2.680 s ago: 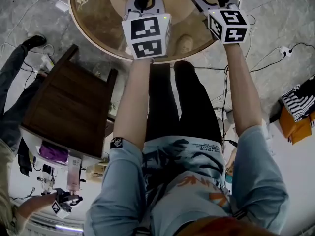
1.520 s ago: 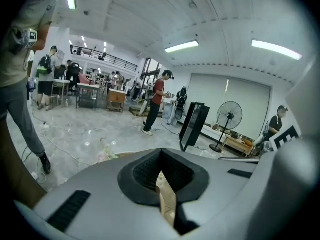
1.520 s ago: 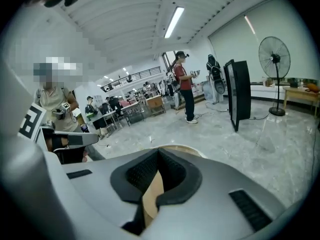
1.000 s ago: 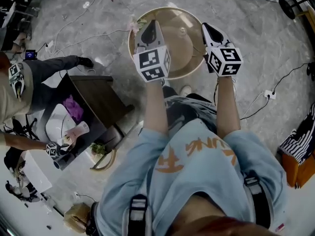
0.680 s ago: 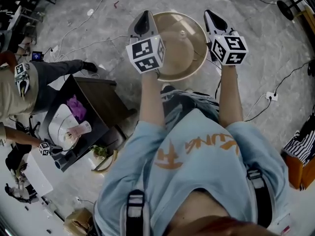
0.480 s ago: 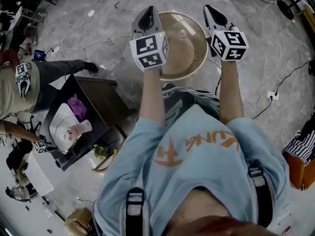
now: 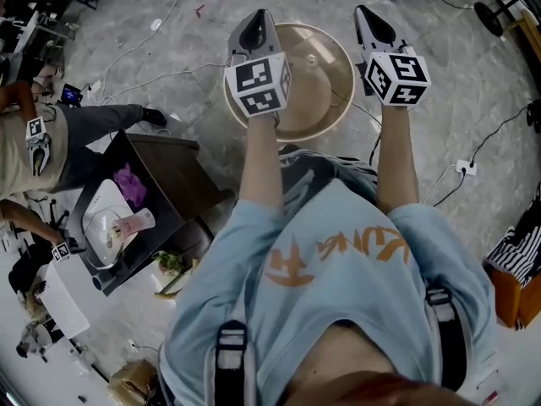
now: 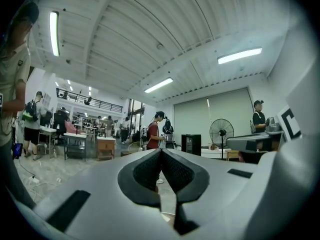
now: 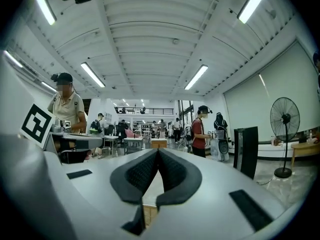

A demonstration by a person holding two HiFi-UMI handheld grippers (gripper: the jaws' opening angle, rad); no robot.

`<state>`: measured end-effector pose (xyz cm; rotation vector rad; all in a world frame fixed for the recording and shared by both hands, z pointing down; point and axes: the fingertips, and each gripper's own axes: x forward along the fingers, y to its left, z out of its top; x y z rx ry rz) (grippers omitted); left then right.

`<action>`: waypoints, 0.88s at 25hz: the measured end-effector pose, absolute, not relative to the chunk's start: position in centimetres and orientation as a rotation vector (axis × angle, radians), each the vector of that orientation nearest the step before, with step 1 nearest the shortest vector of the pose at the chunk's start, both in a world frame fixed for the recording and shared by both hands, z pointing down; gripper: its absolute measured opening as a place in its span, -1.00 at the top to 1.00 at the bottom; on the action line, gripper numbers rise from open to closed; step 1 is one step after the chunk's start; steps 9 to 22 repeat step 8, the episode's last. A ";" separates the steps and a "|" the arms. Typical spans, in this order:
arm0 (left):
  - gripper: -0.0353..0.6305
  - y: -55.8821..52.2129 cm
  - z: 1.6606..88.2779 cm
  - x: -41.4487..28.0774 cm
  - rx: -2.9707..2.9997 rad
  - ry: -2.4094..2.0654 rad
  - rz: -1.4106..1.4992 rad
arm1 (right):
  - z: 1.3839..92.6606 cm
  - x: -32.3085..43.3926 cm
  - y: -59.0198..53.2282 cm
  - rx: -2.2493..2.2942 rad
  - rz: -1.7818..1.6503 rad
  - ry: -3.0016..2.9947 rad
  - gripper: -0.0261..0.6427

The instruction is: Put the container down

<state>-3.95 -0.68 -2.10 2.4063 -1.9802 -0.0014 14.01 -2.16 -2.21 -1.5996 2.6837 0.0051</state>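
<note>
In the head view both grippers are held out side by side at arm's length above a round tan table (image 7: 334, 100). My left gripper (image 7: 256, 17) is over the table's left rim and my right gripper (image 7: 366, 13) over its right rim. Both point level across the room. In the left gripper view, the left gripper (image 8: 161, 152) has its dark pads pressed together with nothing between them. The right gripper (image 9: 158, 152) looks the same in the right gripper view. A small pale object (image 7: 311, 58) lies on the table top. I see no container in either gripper.
A dark wooden side table (image 7: 173, 176) stands left of my legs. Beside it is a white tray (image 7: 100, 210) with a pink cup (image 7: 135, 224). Another person (image 7: 51, 142) stands at far left. Cables cross the floor. A standing fan (image 9: 285, 119) and several people are across the hall.
Since the earliest frame the head view has risen, so the table looks smaller and farther. Over the last second both grippers stay shut, drifting slightly up the frame.
</note>
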 end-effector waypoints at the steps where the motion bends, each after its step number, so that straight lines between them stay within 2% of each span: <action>1: 0.82 -0.7 -1.9 -4.1 2.398 -1.984 0.001 | -2.5 14.2 -2.1 -1.595 0.011 2.681 0.89; 22: 0.82 -1.2 -0.8 -5.3 2.335 -2.025 0.009 | -2.1 14.5 -2.8 -1.591 0.003 2.693 0.89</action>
